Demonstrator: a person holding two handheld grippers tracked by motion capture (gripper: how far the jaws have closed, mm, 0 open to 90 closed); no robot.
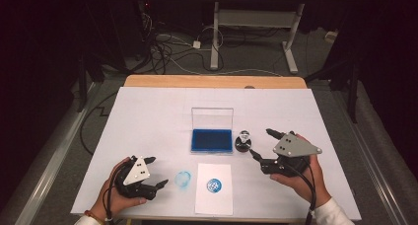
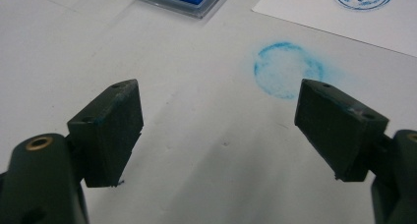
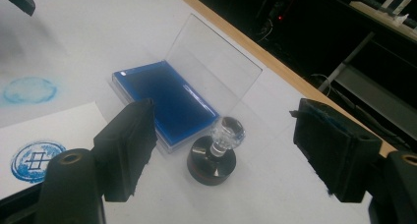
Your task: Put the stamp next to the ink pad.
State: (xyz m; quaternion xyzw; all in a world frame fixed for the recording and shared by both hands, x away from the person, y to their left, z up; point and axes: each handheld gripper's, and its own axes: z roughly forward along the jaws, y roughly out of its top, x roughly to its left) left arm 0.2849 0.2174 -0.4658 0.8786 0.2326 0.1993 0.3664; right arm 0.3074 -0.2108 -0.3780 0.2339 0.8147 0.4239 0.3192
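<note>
My right gripper [image 3: 221, 150] stands open and empty. The stamp [image 3: 216, 155], a dark round base under a clear faceted knob, stands upright just ahead between its jaws, beside the blue ink pad [image 3: 167, 106]. I judge this hand nearer. My left gripper [image 2: 221, 130] rests open over the white table cover [image 2: 172, 150].

Left gripper [image 1: 155, 171] held low at near left, jaws spread wide, nothing between the pads. Right gripper [image 1: 261, 143] held at right, angled toward table centre, jaws wide apart, pads free. Both hands wrapped around gripper bodies, cables trailing back.
</note>
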